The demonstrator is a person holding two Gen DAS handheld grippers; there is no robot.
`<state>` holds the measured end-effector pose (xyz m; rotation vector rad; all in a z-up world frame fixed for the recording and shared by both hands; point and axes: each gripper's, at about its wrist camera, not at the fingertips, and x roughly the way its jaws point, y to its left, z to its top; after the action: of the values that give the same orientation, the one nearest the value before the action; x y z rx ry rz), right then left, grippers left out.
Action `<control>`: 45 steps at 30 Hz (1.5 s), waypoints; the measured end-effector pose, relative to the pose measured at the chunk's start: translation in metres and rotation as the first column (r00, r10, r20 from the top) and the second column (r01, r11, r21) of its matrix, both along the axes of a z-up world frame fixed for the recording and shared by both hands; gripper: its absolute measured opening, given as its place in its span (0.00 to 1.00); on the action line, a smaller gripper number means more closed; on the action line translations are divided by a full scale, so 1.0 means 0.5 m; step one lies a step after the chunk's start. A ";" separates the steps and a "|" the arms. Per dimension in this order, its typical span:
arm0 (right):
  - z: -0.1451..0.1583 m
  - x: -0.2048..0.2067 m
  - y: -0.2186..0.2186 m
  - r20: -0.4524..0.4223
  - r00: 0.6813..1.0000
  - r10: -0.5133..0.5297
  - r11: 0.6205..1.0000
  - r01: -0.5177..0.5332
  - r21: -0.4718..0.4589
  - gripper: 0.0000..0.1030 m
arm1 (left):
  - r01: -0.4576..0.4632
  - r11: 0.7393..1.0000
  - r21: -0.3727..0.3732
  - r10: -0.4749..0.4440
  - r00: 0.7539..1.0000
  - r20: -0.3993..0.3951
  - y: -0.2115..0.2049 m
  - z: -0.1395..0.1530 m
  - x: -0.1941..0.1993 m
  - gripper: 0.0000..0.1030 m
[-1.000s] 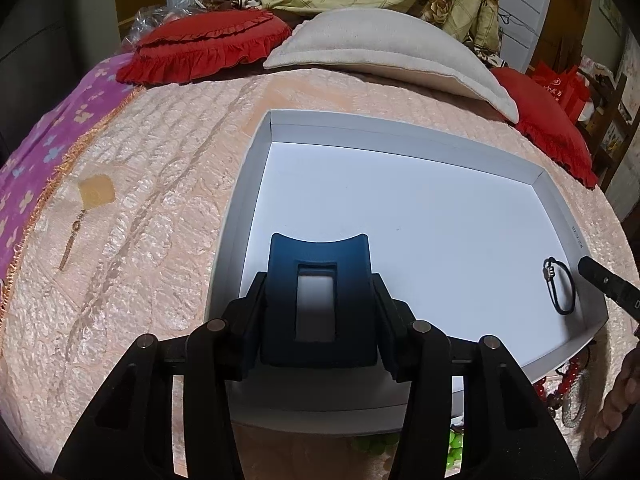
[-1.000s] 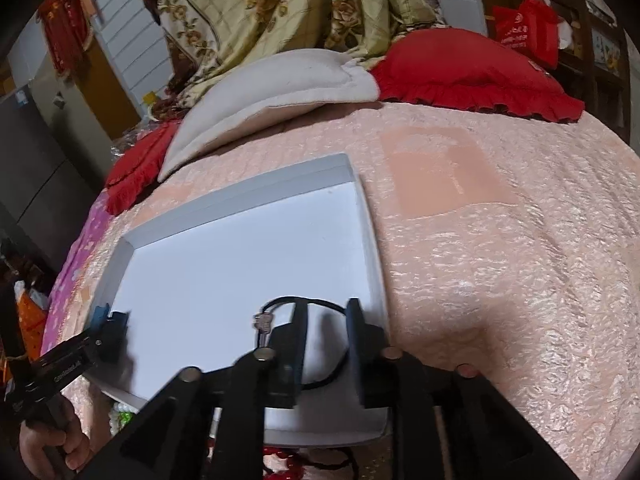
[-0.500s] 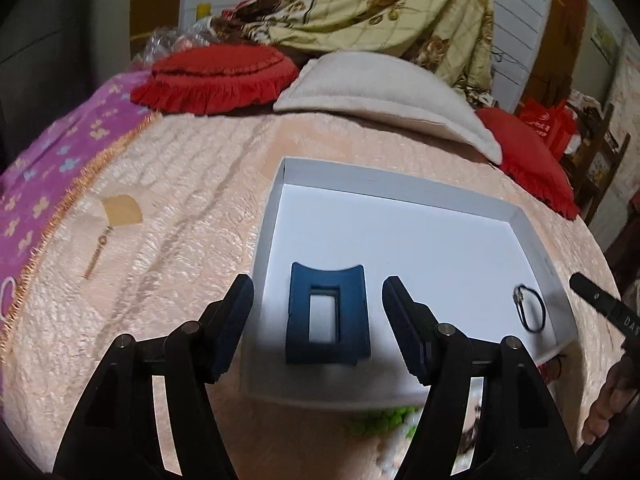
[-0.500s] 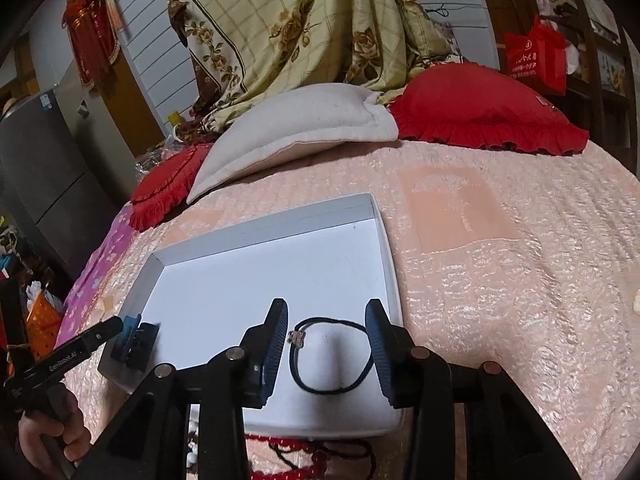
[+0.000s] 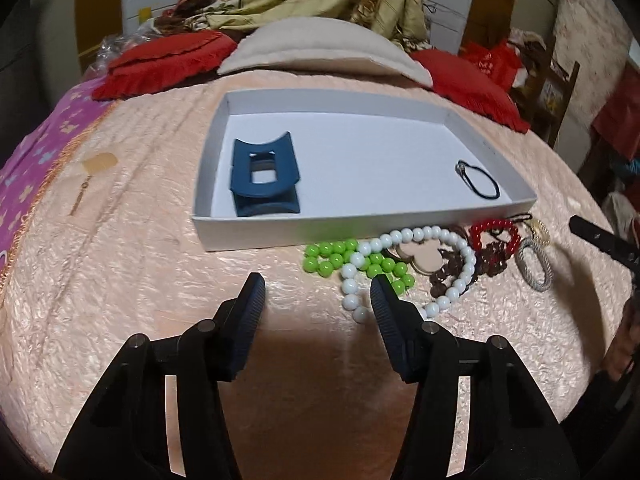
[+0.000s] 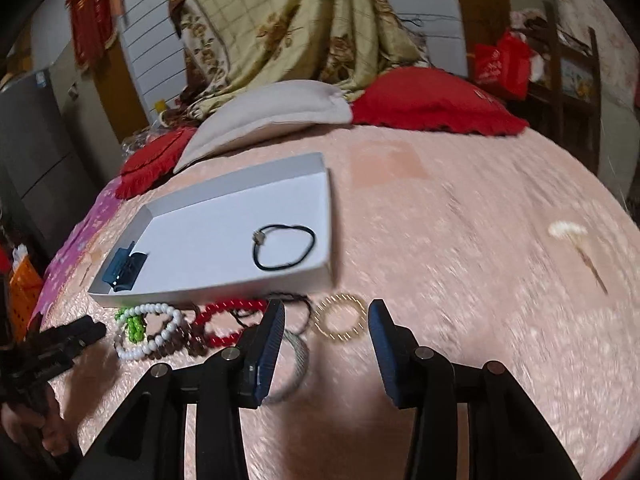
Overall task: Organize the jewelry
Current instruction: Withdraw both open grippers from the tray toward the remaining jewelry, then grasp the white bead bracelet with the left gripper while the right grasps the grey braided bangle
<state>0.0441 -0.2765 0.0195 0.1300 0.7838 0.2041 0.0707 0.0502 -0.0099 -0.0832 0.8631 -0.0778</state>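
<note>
1. Both hand-held grippers have pulled back off the white tray (image 5: 472,138) to the near side of the bed (image 5: 120,280): the blue hair claw (image 5: 264,178), a second ago between the left jaws, now lies in the tray's left end, and the black hair tie (image 6: 285,246) lies in its right end.
2. Left hand-held gripper (image 5: 317,294): its jaws have just been closing a little from a wider spread, yet stand apart with nothing between them.
3. Right hand-held gripper (image 6: 326,322): its jaws have just been opening and stand apart; nothing is gripped.
4. Jewelry left to sort lies heaped on the bedspread just outside the tray's near wall.
5. Gold bracelet (image 6: 340,315): a thin, glittering ring lying flat at 12 o'clock from the right fingertips, framed between them, so the right hand is plainly nearer. Being round, it has no long axis to align with.
6. White bead strand (image 5: 420,266) and green beads (image 5: 352,260) sit at about 1 o'clock from the left gripper, the white loop's end touching its right finger in view. A red bead bracelet (image 5: 496,236) and a grey corded ring (image 5: 534,266) lie further right.
</note>
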 end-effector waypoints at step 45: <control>-0.087 0.019 0.093 -0.086 0.975 0.207 0.956 -0.220 -0.192 0.16 | 0.037 0.995 -0.096 -0.033 0.998 0.051 -0.006 0.035 -0.007 0.07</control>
<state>0.0535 -0.2303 -0.0242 -0.1412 0.8792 0.3254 0.0670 0.0474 0.0075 -0.1564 0.8114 -0.1541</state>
